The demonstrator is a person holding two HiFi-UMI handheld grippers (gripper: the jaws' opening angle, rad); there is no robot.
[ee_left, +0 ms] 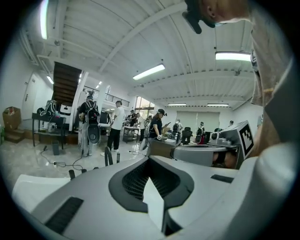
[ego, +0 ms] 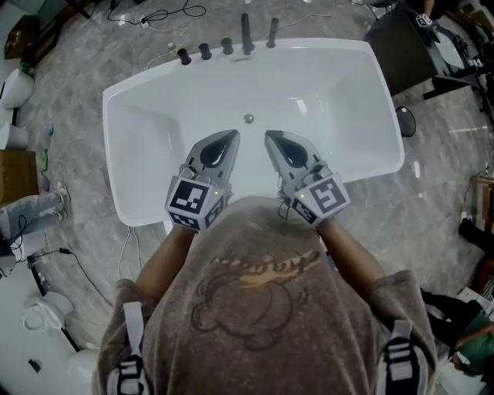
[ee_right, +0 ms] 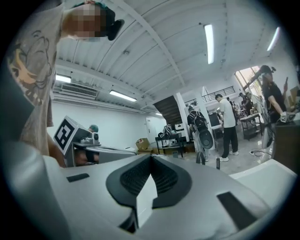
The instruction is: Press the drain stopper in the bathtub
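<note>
In the head view a white bathtub [ego: 123, 100] lies below me, and the small round metal drain stopper [ego: 248, 118] sits in the middle of its floor. Both grippers are held close to my chest above the tub's near side, pointing away from me. The left gripper [ego: 229, 136] is shut with nothing in it, a little short and left of the stopper. The right gripper [ego: 271, 136] is also shut and empty, just right of it. Neither touches the tub. The left gripper [ee_left: 150, 159] and right gripper [ee_right: 151, 157] views look level across the room; the stopper is hidden there.
Black tap handles and a spout [ego: 228, 46] line the tub's far rim. Cables [ego: 154, 14] lie on the grey floor behind it, and a dark seat [ego: 401, 46] stands at the far right. People [ee_left: 115, 129] stand among desks in the room.
</note>
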